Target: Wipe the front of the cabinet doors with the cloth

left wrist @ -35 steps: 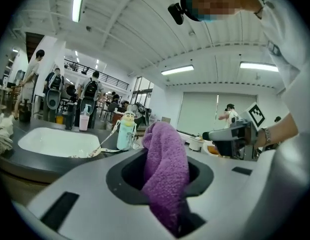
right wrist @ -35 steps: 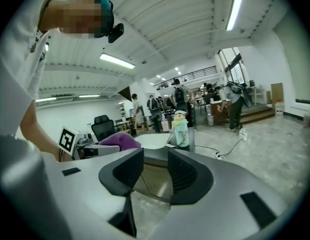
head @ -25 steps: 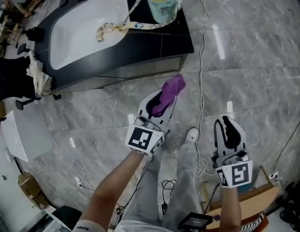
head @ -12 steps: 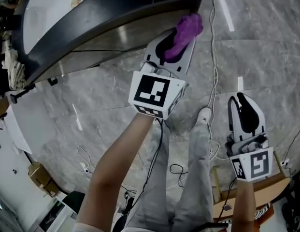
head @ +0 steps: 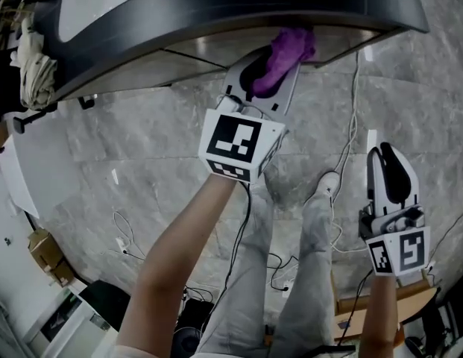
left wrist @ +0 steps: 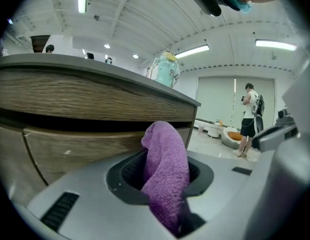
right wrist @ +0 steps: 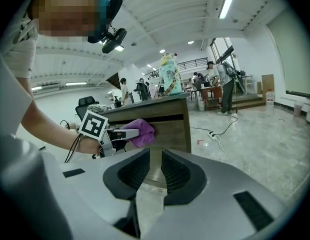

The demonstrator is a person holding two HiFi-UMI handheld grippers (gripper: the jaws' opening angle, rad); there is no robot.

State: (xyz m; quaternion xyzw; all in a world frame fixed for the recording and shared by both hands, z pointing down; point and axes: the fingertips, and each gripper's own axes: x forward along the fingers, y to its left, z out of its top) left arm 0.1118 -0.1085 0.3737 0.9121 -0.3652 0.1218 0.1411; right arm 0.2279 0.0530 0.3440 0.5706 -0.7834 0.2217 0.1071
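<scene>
Grey marble floor [head: 142, 148] below. Your left gripper [head: 274, 71] jaws pinch purple terry cloth [head: 289, 49]; cloth tip near brown wooden cabinet door front [left wrist: 70, 151], contact unclear. Your right gripper [head: 390, 159] jaws just closing, narrow gap, nothing between.

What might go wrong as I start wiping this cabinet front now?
The purple cloth sticks out of the left tool only as a narrow bunch, so hard tool tips may scrape the wooden cabinet front. White cables lie on the floor beside the person's legs; shifting sideways along the cabinet might snag one.
</scene>
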